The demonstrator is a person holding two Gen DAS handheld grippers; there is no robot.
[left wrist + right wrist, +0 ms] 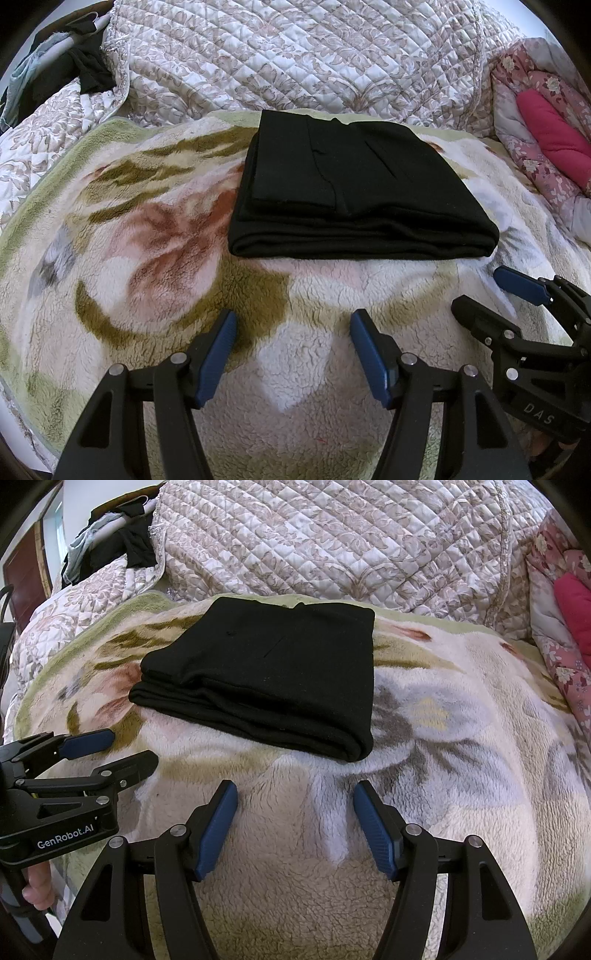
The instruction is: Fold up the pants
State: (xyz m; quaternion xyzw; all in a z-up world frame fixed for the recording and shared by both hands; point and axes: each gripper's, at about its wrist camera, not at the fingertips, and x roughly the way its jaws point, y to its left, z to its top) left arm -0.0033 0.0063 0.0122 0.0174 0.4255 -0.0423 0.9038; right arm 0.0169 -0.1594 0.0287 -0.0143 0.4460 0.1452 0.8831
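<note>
Lying folded ahead of both wide-open, empty grippers, left gripper [293, 354] and right gripper [295, 827], black pants [354, 192], long axis crosswise, equally near.

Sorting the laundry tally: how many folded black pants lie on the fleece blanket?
1. The folded black pants lie on the fleece blanket, ahead of both open hand-held grippers. Dark clothes are heaped far left, off the blanket; more pants may hide there.

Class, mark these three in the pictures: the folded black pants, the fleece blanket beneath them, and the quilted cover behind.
folded black pants [354, 192], left wrist view, middle of the top layer.
fleece blanket [155, 258], left wrist view, bare pink flower patch.
quilted cover [332, 542], right wrist view, middle of the quilting.
</note>
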